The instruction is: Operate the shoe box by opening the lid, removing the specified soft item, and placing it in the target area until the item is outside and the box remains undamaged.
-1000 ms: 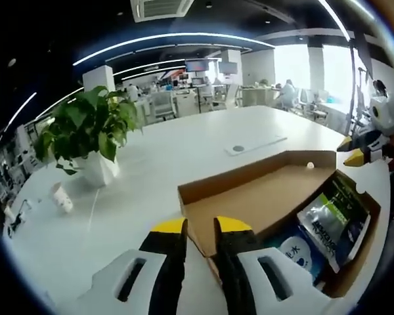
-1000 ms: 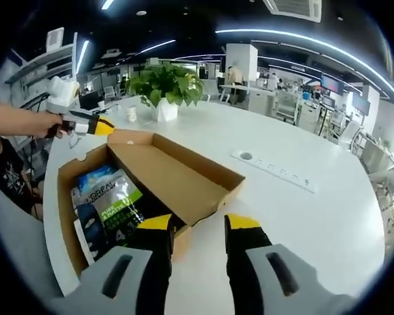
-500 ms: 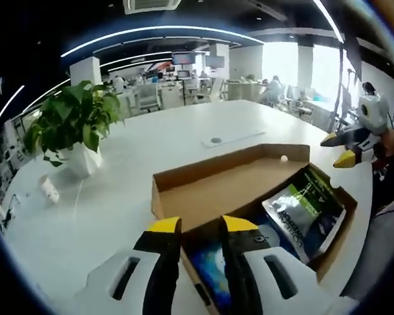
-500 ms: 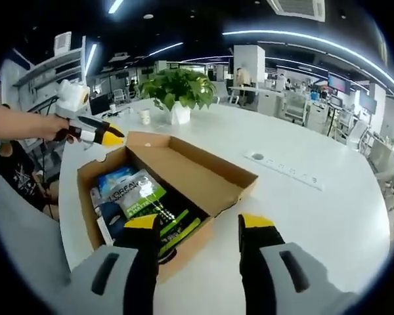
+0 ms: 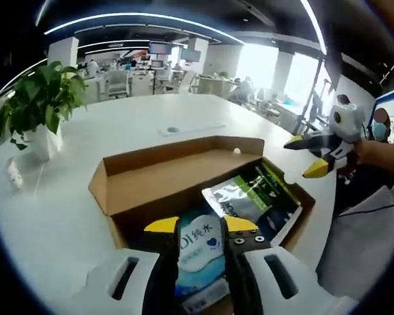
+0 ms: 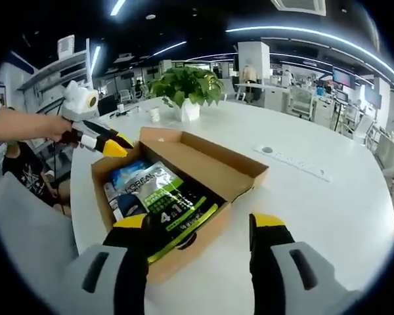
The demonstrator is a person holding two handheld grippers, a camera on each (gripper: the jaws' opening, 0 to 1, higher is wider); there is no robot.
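The shoe box (image 6: 240,176) lies open on the white table (image 6: 328,216), packets (image 6: 164,200) inside; the right gripper (image 6: 200,226) spreads wide, the left gripper (image 6: 111,143) beside the box.

Potted plant (image 6: 187,88), paper cup (image 6: 153,115), power strip (image 6: 292,162) on white table (image 6: 341,203).

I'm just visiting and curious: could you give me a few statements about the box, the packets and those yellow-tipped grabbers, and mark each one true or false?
1. The shoe box has its lid open. True.
2. The box is empty. False: a green-and-silver packet and a blue-and-white packet lie inside it.
3. The right gripper has its jaws spread wide. True.
4. The left gripper is clamped on the green packet. False: its jaws stand slightly apart above the blue-and-white packet, gripping nothing.
5. A potted plant stands on the white table beyond the box. True.
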